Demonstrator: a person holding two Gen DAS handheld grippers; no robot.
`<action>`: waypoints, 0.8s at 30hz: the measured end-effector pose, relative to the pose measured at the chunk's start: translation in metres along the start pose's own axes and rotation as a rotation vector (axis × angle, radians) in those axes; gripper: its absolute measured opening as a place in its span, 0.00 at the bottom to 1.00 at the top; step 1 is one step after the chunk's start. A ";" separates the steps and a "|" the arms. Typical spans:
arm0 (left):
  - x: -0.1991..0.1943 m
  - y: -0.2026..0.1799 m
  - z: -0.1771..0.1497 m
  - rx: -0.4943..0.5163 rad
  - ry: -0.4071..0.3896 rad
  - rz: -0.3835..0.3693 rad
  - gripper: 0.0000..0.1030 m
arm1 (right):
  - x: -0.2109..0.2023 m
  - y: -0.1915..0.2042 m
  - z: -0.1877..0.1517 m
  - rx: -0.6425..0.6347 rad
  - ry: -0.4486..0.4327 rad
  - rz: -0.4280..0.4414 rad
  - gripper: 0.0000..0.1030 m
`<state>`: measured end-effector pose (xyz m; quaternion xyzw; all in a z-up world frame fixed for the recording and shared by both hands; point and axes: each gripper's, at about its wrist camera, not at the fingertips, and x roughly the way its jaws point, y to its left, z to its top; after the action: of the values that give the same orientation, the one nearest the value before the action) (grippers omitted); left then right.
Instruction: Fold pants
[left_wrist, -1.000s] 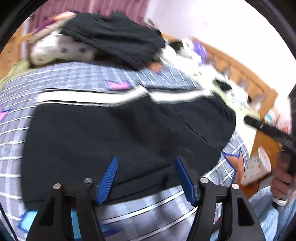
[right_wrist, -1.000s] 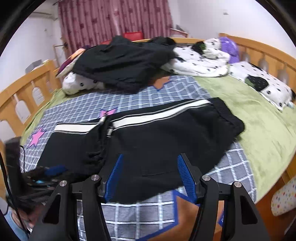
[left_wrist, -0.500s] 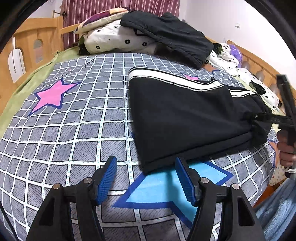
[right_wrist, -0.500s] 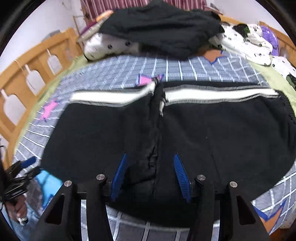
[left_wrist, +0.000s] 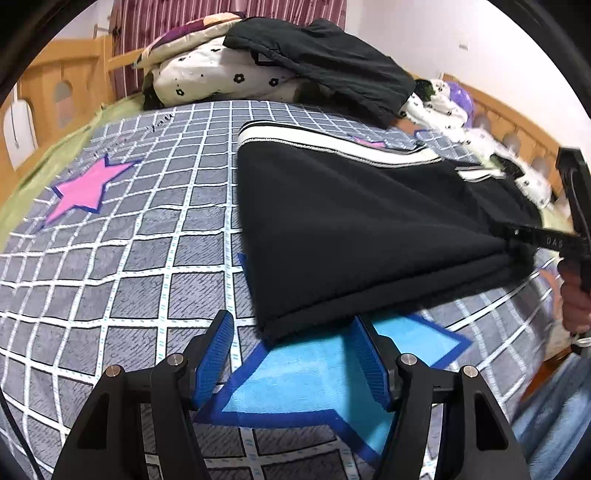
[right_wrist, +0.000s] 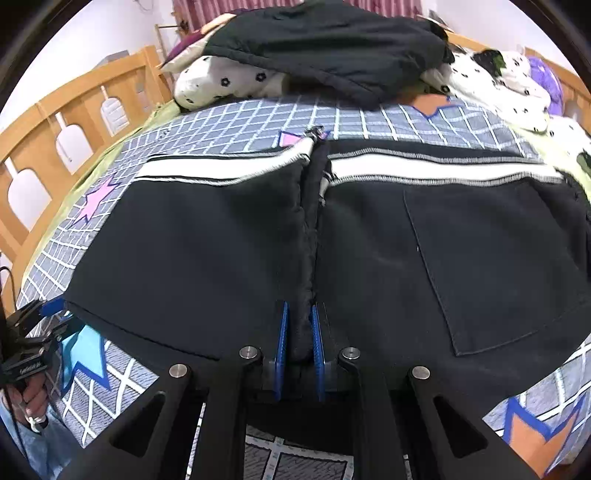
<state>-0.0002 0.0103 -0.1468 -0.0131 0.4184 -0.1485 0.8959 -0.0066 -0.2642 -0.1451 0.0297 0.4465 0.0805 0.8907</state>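
Note:
Black pants (left_wrist: 351, 221) with a white side stripe lie folded on the checked bedspread (left_wrist: 122, 236). In the right wrist view the pants (right_wrist: 461, 251) fill the middle, with a raised fold ridge running toward me. My right gripper (right_wrist: 299, 332) is shut on that ridge at the near edge. In the left wrist view it shows at the right, pinching the pants' corner (left_wrist: 517, 236). My left gripper (left_wrist: 291, 354) is open and empty, just short of the pants' near corner. It appears small at the left of the right wrist view (right_wrist: 33, 332).
A pile of black clothing (left_wrist: 317, 62) sits on flowered pillows (left_wrist: 221, 74) at the head of the bed. Wooden bed rails (right_wrist: 55, 122) run along both sides. White spotted bedding (right_wrist: 498, 74) lies at the far right.
My right gripper has closed on the fold ridge of the pants. My left gripper stays open and has come a little nearer the pants' near corner.

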 end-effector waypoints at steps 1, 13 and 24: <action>-0.002 0.001 0.001 0.000 -0.003 -0.022 0.61 | -0.005 0.000 0.001 0.004 -0.001 0.004 0.12; -0.009 0.016 0.046 -0.010 -0.067 0.056 0.61 | 0.002 -0.002 0.076 -0.034 -0.059 0.023 0.35; 0.018 0.014 0.087 -0.038 -0.073 0.056 0.61 | 0.064 -0.002 0.094 -0.052 0.002 -0.040 0.22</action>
<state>0.0800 0.0095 -0.1059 -0.0239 0.3883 -0.1149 0.9140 0.1060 -0.2532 -0.1398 -0.0027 0.4454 0.0741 0.8922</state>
